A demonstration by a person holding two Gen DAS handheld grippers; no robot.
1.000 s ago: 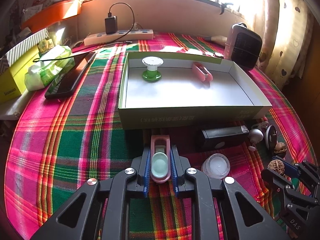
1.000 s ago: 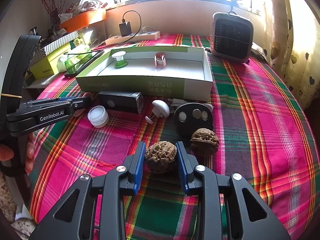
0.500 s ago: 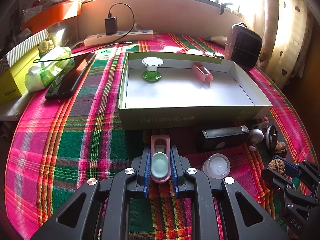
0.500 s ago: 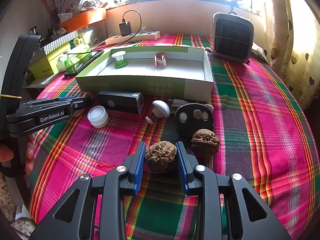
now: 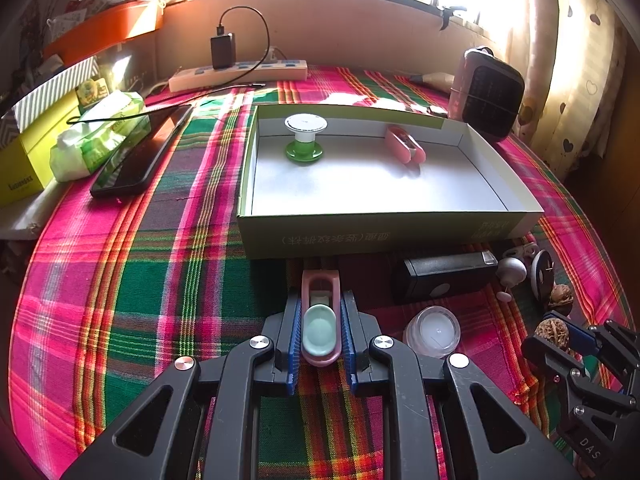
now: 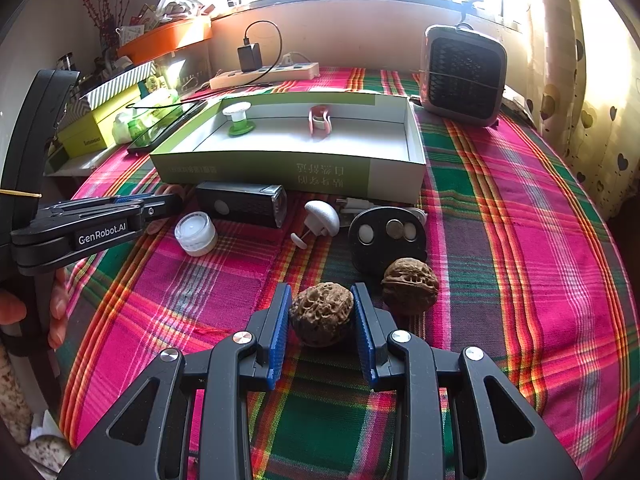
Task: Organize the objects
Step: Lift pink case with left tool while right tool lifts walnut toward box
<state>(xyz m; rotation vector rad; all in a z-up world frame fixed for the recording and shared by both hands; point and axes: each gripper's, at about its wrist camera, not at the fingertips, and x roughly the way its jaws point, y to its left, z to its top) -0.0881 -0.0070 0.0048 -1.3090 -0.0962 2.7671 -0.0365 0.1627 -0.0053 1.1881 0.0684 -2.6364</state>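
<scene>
Both grippers were clamped on small things over the plaid tablecloth (image 5: 132, 280). In the left wrist view the left gripper (image 5: 320, 336) held a pink clip (image 5: 320, 320) with a pale green pad, its blue fingers (image 5: 294, 340) pressed against the clip's two sides, just near of the green cardboard box's (image 5: 360, 232) near wall. In the right wrist view the right gripper (image 6: 322, 316) squeezed a rough brown walnut (image 6: 322, 312) between its pads, low over the cloth; whether the nut still touched the cloth could not be told.

A second walnut (image 6: 410, 284), smoother, lay just to the right of the held one, apart from the pads. Farther off, along the box's near wall, sat a black round holder (image 6: 386, 236), a white mushroom-shaped knob (image 6: 320, 220), a black rectangular device (image 6: 242, 202) and a small white jar (image 6: 196, 234) to the left.

Inside the box, near its far wall, stood a green-and-white spool (image 5: 305, 138) on the left and another pink clip (image 5: 404, 148) to its right, well apart. A small heater (image 6: 462, 74) stood beyond the box's far right corner.
</scene>
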